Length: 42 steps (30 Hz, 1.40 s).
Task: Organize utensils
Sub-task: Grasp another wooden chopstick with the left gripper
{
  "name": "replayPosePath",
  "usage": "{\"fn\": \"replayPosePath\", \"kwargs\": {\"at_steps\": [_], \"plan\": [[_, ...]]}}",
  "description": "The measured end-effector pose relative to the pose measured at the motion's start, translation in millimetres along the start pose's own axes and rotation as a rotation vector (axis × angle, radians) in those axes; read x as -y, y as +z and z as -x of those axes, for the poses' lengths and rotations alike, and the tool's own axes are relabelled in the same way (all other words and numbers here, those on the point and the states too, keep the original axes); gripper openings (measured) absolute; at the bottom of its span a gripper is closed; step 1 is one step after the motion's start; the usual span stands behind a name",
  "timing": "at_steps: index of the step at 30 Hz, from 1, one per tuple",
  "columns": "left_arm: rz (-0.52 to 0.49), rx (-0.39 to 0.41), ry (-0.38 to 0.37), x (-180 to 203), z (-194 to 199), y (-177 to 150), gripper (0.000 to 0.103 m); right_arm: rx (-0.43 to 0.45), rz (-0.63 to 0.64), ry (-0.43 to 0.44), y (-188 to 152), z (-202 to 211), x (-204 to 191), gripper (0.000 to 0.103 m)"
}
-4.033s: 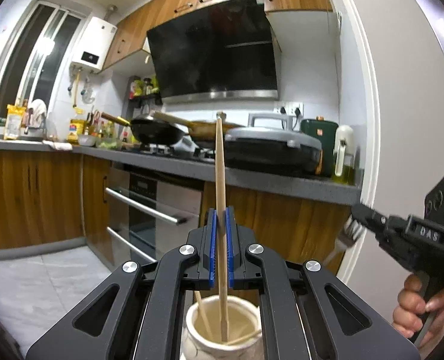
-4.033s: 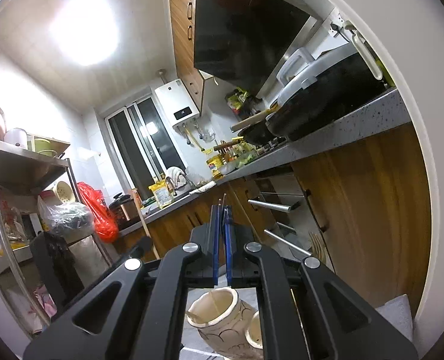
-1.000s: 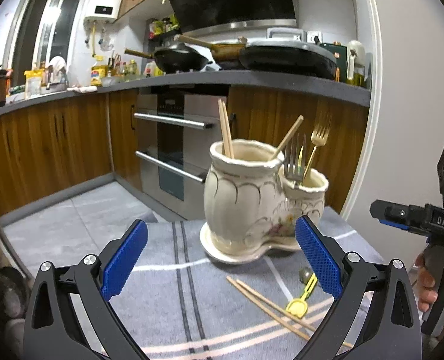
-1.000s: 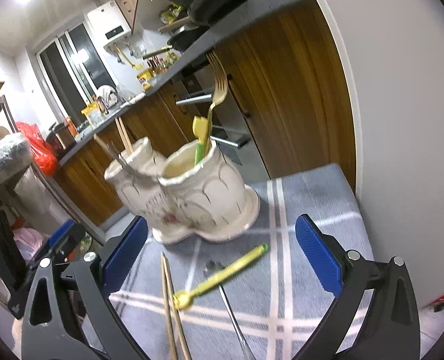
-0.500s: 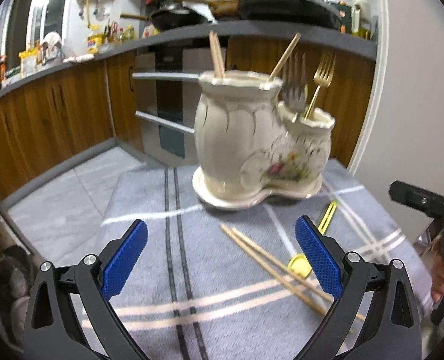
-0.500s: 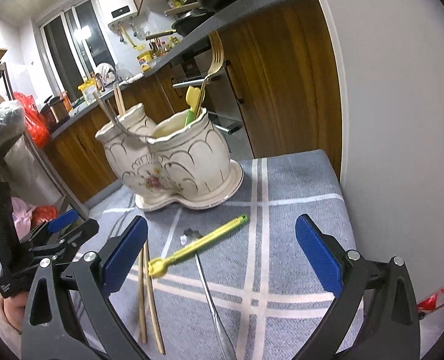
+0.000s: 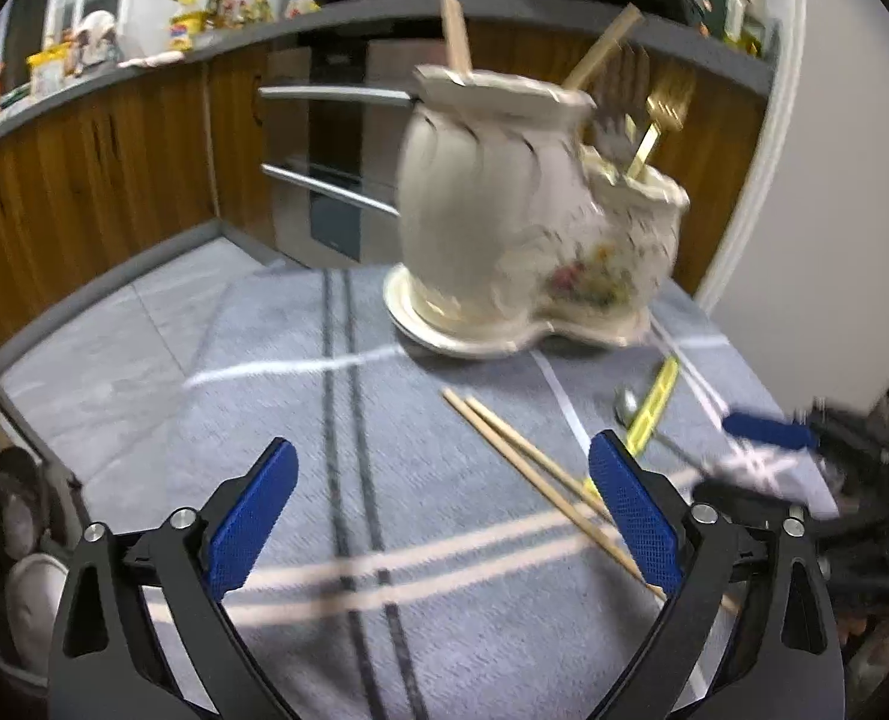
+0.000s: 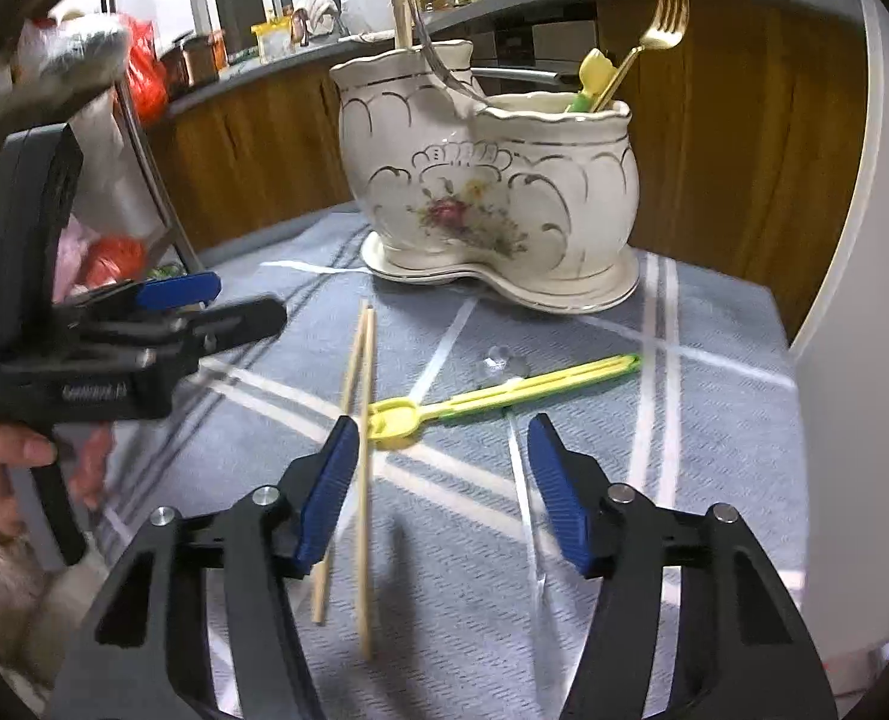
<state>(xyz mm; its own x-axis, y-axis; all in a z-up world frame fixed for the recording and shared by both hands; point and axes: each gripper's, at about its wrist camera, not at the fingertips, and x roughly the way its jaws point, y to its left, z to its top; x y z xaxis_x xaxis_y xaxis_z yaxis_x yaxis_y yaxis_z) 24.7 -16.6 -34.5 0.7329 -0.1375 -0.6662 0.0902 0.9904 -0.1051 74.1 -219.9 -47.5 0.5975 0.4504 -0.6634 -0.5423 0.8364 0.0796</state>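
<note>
We record the grey checked cloth (image 8: 714, 480) as the working surface, filling the lower half of both views. At upper centre of the right wrist view stands the ceramic utensil holder (image 8: 492, 198), a double pot on a shared base, upright, with a gold fork (image 8: 654, 30) and other pieces already standing in it.

Still loose on the cloth, in the middle of that view: a pair of wooden chopsticks (image 8: 363, 420) lying side by side and running toward the bottom of the frame, a yellow-green spoon (image 8: 492, 396) lying across them near its bowl end, and a clear-handled spoon (image 8: 522, 480), faint and hard to trace.

The right gripper (image 8: 444, 480) sits low centre; its jaws have just been closing and stand part-way apart, pinching nothing. The chopsticks run just inside its left pad; we cannot tell whether they touch it. The left gripper (image 7: 444, 516) is spread wide over bare cloth, bottom of its own view, holding nothing.

We judge the step in hand to be a pick-up of one loose piece by the right gripper. To do it well, we advise centring one item only between the pads, since chopsticks and yellow-green spoon overlap, gripping near the middle for balance, and lifting clear before tilting toward the holder.
</note>
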Motion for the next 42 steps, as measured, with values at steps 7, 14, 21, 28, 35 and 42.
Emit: {"fn": "replayPosePath", "kwargs": {"at_steps": [7, 14, 21, 28, 35, 42], "plan": [[-0.079, -0.106, 0.002, 32, -16, -18, 0.077, 0.043, -0.145, -0.038, 7, 11, 41, 0.058], [-0.111, -0.147, 0.054, 52, -24, -24, 0.061, 0.049, -0.140, -0.020, 5, 16, 43, 0.058], [-0.140, -0.162, 0.082, 67, -36, -19, 0.039, 0.053, -0.129, 0.001, 3, 19, 40, 0.058], [-0.177, -0.199, 0.037, 57, -29, -16, 0.012, 0.071, -0.137, 0.028, 3, 28, 43, 0.058], [-0.214, -0.231, 0.057, 39, -16, -24, 0.000, 0.077, -0.143, 0.039, 3, 29, 44, 0.058], [-0.111, -0.197, 0.043, 27, -3, -23, 0.004, 0.077, -0.147, 0.034, 4, 26, 42, 0.058]]}}
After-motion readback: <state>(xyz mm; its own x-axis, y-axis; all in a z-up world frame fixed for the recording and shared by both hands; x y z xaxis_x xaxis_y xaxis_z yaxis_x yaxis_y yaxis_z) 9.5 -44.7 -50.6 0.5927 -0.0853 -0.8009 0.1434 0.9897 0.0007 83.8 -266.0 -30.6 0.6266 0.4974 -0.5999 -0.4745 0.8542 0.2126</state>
